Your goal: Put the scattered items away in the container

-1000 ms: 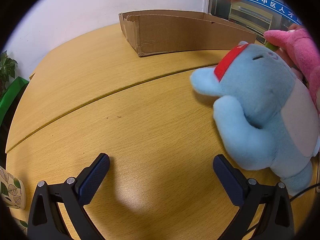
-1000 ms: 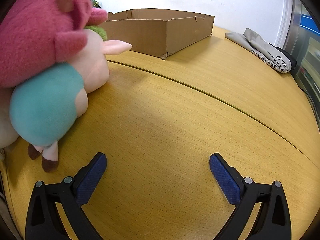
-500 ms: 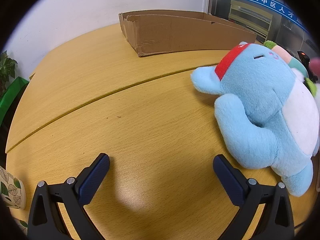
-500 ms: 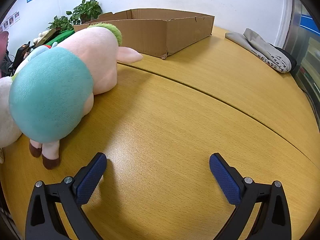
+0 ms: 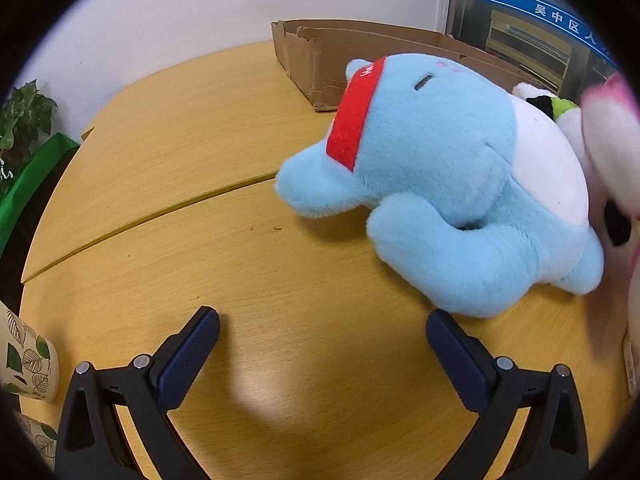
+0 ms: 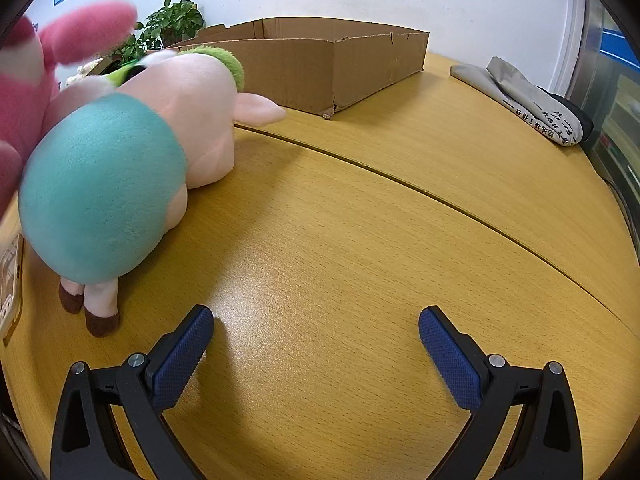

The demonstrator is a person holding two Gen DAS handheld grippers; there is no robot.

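Left gripper point(image 5: 322, 326) stands released, jaws wide apart, nothing between them, low over the wooden table point(image 5: 192, 152); the blue plush point(image 5: 448, 184) with red headband lies just beyond its right finger, in front of the cardboard box point(image 5: 320, 64). Right gripper point(image 6: 316, 328) likewise released and holding nothing; the pink pig plush point(image 6: 132, 168) in teal shirt lies ahead to its left, near the cardboard box point(image 6: 328, 64); a blurred pink plush point(image 6: 36, 80) sits at the left edge; folded grey cloth point(image 6: 528, 100) lies far right.

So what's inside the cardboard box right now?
Nothing shows inside the cardboard box. Both wrist views see only its outer walls and rim; the floor is hidden. The blue plush and pig plush lie on the table.
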